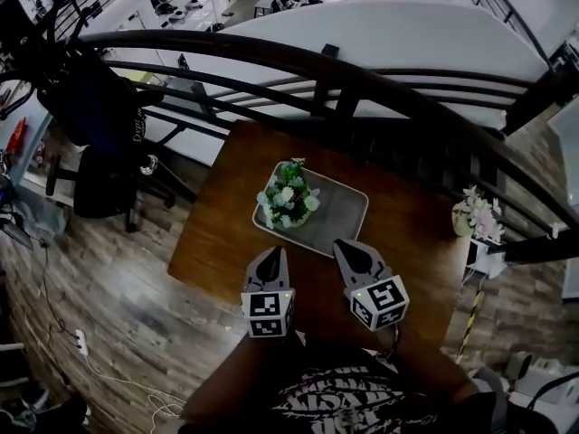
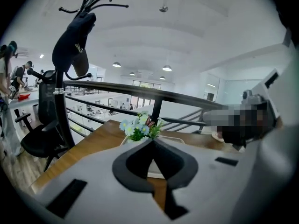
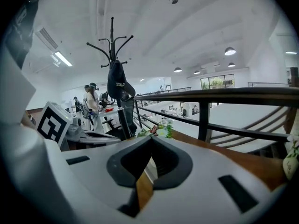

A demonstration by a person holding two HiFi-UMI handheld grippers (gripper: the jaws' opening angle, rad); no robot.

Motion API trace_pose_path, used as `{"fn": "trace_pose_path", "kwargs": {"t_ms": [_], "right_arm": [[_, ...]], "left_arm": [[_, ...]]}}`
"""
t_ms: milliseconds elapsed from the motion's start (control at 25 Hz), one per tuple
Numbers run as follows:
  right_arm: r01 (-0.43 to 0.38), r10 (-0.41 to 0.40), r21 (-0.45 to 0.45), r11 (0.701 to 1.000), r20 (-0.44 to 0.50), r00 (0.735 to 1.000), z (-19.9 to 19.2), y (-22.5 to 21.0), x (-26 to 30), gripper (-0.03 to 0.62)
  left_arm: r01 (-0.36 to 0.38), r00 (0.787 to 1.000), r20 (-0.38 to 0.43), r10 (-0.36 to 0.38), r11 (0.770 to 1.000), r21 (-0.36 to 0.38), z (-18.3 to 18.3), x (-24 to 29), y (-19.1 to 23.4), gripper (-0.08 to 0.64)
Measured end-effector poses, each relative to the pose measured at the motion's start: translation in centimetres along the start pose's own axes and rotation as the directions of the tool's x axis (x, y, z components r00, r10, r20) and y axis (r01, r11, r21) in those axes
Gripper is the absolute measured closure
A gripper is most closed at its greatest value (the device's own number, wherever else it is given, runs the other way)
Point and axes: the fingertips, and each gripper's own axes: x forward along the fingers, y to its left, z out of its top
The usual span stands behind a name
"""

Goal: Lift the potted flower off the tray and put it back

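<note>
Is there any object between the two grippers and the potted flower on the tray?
Nothing visible. Only bare table and the near rim of the tray lie between the left gripper, the right gripper and the potted flower. Both grippers are shut and empty.

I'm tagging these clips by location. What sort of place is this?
Probably a mezzanine in an open-plan office: a dark metal railing overlooks rows of white desks on a lower floor, and a black office chair stands beside the small brown wooden table.
</note>
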Motion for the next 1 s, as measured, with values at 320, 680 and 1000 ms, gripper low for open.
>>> {"fn": "trace_pose_path", "kwargs": {"t_ms": [320, 680, 1000], "right_arm": [[0.044, -0.044, 0.015, 0.999, -0.039, 0.998, -0.7, -0.7, 3.4, 0.594], [0.059, -0.057, 0.019, 0.998, -0.09, 0.994, -3.1, -2.2, 5.6, 0.594], [0.071, -0.067, 0.026, 0.997, -0.105, 0.992, -4.0, -3.3, 6.2, 0.594]], "left_arm": [[0.038, 0.997, -0.071, -0.036, 0.999, 0.039, -3.2, 5.1, 2.0, 0.552], [0.109, 0.982, -0.157, -0.102, 0.993, 0.04, -6.4, 10.9, 2.5, 0.273], [0.128, 0.982, -0.144, -0.118, 0.99, 0.058, -7.4, 14.8, 2.8, 0.138]]}}
